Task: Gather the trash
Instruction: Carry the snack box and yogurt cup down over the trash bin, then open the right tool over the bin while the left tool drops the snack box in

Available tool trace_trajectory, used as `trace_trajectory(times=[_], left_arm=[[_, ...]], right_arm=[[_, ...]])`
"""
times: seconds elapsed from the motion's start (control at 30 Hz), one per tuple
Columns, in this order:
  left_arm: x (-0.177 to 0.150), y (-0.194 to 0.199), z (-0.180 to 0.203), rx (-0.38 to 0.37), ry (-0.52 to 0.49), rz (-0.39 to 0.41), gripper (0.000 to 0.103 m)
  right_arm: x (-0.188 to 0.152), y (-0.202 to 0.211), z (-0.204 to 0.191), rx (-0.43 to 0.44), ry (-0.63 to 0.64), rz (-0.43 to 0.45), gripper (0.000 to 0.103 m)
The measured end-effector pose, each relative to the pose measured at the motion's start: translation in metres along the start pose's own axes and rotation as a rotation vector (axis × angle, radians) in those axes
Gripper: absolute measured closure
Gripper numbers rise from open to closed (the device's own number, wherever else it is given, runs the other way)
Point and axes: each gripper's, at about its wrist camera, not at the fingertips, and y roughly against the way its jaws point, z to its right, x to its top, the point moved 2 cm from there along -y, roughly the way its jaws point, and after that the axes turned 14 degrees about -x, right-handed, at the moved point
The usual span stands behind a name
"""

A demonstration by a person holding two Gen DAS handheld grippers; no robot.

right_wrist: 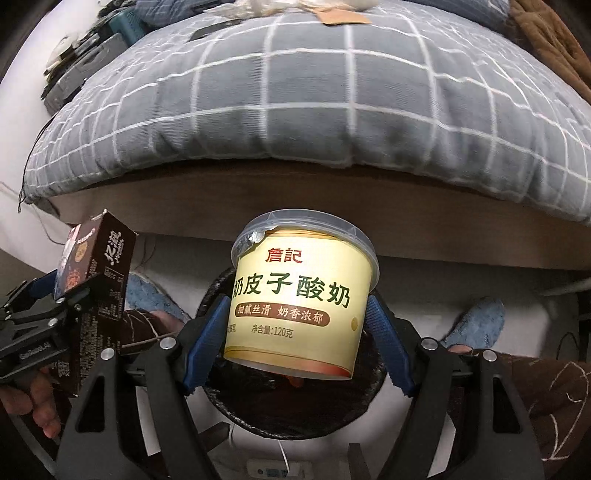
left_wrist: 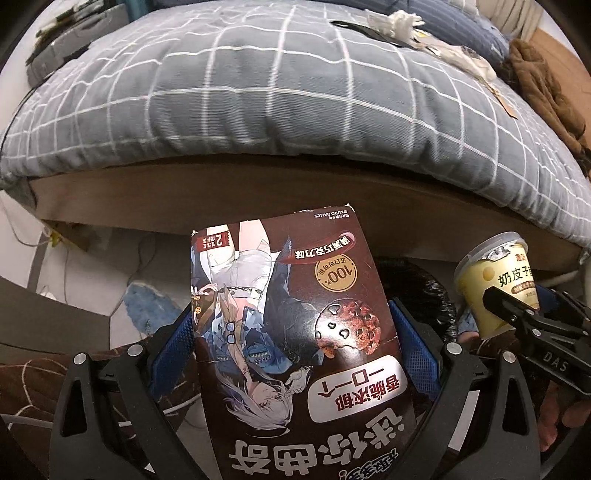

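Observation:
A dark brown cookie box with a cartoon figure stands between the blue pads of my left gripper, which is shut on its sides. The right wrist view shows the same box at the left, held by that left gripper. My right gripper is shut on a yellow yogurt cup with a clear lid. In the left wrist view the cup shows at the right. Both items hang above a round bin lined with a black bag, partly hidden behind them.
A bed with a grey checked quilt on a wooden frame fills the upper half. On the quilt lie crumpled tissue, a cardboard scrap and brown clothing. Blue slippers flank the bin on the floor.

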Motion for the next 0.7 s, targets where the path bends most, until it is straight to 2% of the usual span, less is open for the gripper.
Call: trace_trajectory(times=[0.07, 0.13, 0.33, 0.7], left_arm=[[0.000, 0.002, -0.002, 0.005, 0.001, 0.000, 0.009], [-0.001, 0.003, -0.003, 0.003, 0.000, -0.006, 0.009], [0.000, -0.004, 0.004, -0.014, -0.019, -0.028, 0.009], [0.000, -0.027, 0.044, -0.054, -0.083, -0.077, 0.009]], right_arm=[[0.001, 0.001, -0.002, -0.001, 0.000, 0.011, 0.030], [0.001, 0.005, -0.002, 0.003, 0.001, 0.027, 0.019], [-0.003, 0.003, 0.014, -0.046, -0.001, 0.040, 0.009], [-0.009, 0.006, 0.060, -0.111, -0.023, 0.053, 0.008]])
